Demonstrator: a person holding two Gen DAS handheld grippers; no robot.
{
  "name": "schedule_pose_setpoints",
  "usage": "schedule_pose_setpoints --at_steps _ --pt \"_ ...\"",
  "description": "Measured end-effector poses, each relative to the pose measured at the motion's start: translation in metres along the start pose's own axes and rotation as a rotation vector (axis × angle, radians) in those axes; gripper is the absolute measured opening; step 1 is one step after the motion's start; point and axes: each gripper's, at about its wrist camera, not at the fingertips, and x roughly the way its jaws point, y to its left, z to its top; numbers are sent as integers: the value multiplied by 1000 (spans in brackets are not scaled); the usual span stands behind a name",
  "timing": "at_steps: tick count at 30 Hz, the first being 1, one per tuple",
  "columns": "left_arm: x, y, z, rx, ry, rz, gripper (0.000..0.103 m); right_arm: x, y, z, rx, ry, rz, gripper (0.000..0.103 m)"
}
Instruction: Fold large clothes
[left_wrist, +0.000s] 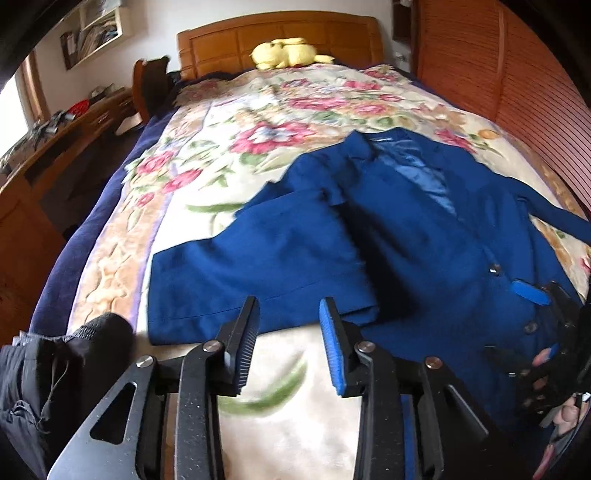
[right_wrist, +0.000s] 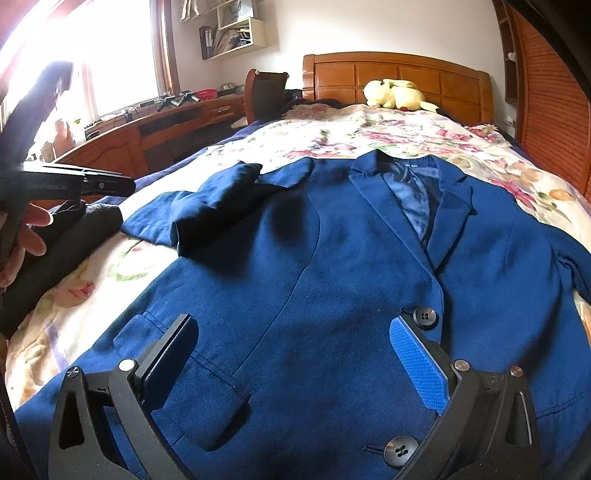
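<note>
On top of the floral cream bedspread lies the royal-blue buttoned suit jacket, front up, collar toward 12 o'clock. One sleeve already looks folded in, bunched near the shoulder at about 10 o'clock. Left gripper hangs just off the sleeve cuff, jaws apart with nothing between them. Right gripper sits spread wide over the lower front by the buttons, not pinching anything. Early days probably: the other sleeve and the body folds seem left.
</note>
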Motion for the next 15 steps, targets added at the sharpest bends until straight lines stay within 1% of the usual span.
schedule_pose_setpoints --at_steps 3,9,10,15 --pt "20 23 -3 -26 25 54 47 0 1 0 -6 0 -2 103" --pt "64 67 -16 -96 99 137 49 1 1 0 -9 3 2 103" --pt "72 76 -19 -121 113 151 49 1 2 0 -10 3 2 103" --pt "93 102 -27 -193 148 187 49 1 2 0 -9 3 1 103"
